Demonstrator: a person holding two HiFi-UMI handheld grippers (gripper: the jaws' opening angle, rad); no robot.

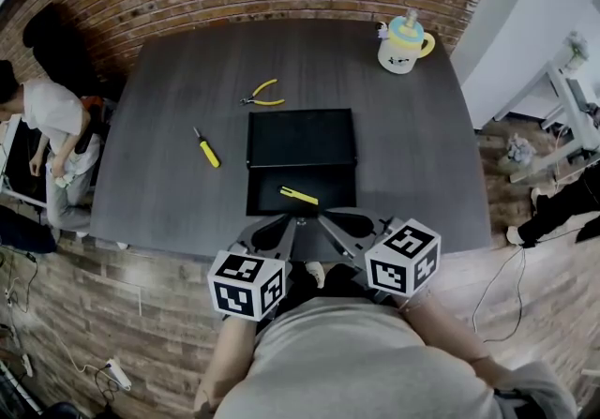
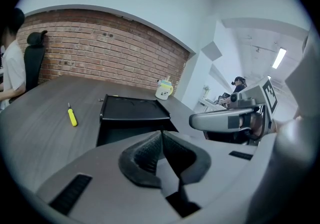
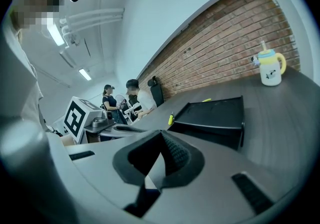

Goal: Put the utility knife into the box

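The yellow utility knife (image 1: 298, 195) lies inside the lower tray of the open black box (image 1: 333, 197), whose lid (image 1: 300, 138) is folded back toward the far side. Both grippers hover at the table's near edge, just in front of the box. My left gripper (image 1: 292, 220) is shut and empty; in its own view the pads (image 2: 150, 150) meet with the box (image 2: 132, 109) just ahead. My right gripper (image 1: 323, 217) is also shut with nothing held, its pads (image 3: 172, 150) closed together. The knife is hidden in both gripper views.
A yellow-handled screwdriver (image 1: 206, 147) lies left of the box, and yellow pliers (image 1: 262, 95) lie behind it. A cream mug with a blue lid (image 1: 403, 44) stands at the far right corner. A person (image 1: 52, 127) sits past the table's left edge.
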